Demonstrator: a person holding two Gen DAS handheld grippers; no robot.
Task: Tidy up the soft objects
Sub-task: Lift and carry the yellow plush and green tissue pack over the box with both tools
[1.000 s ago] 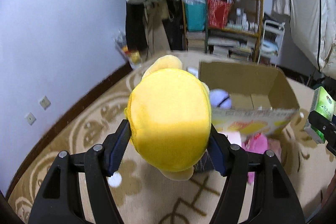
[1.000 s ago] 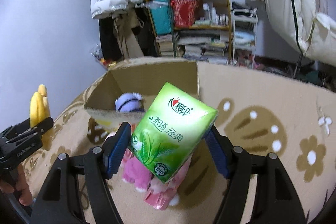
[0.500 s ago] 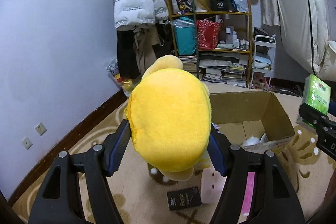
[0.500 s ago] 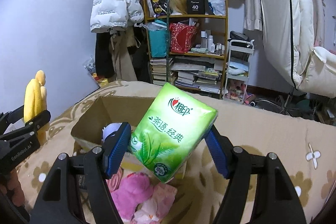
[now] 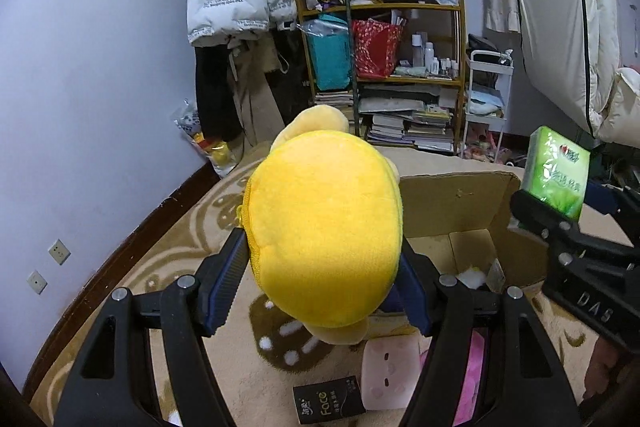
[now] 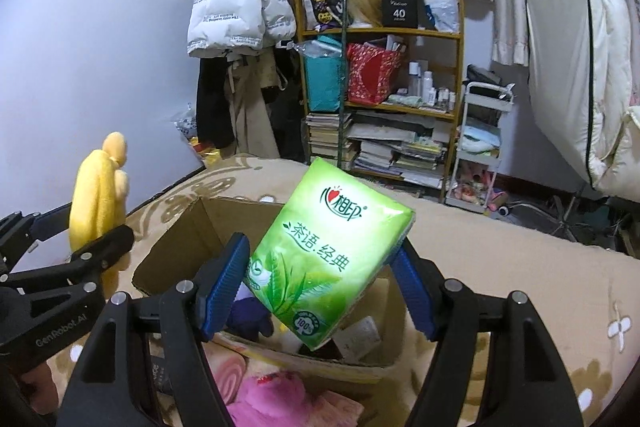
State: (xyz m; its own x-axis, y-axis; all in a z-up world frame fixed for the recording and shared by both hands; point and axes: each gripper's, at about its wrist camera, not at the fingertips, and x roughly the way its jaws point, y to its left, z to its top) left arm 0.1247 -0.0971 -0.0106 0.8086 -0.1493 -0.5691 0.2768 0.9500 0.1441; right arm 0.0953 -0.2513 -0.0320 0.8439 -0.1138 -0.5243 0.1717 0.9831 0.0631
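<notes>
Left wrist view shows the left gripper (image 5: 324, 267) clamped on a yellow plush toy (image 5: 326, 247), its blue pads pressed into both sides of the soft body. The toy hangs in the air just beside the near left corner of the cardboard box (image 5: 448, 211), which stands open on the patterned carpet (image 5: 180, 239). A bit of white stuffing lies on the box floor. On the carpet in front of the box lie a small black packet (image 5: 328, 401) printed "Face", a pale pink square item (image 5: 390, 373) just beside it, and something bright pink (image 5: 474, 375) partly hidden behind the gripper finger.

From the right wrist view, the right gripper (image 6: 320, 287) is closed on a green tissue pack (image 6: 328, 263), held tilted above the front part of the box (image 6: 180, 239). Inside the box, below the pack, a purple soft thing (image 6: 248, 317) shows, and pink plush (image 6: 280, 399) lies on the carpet against the box's near wall. The left gripper (image 6: 96, 247) and its yellow toy (image 6: 102, 195) stand to the left of the box. Behind the box stands a crowded shelf (image 6: 384, 79), with a white puffy jacket (image 6: 236, 3) hanging to its left.
</notes>
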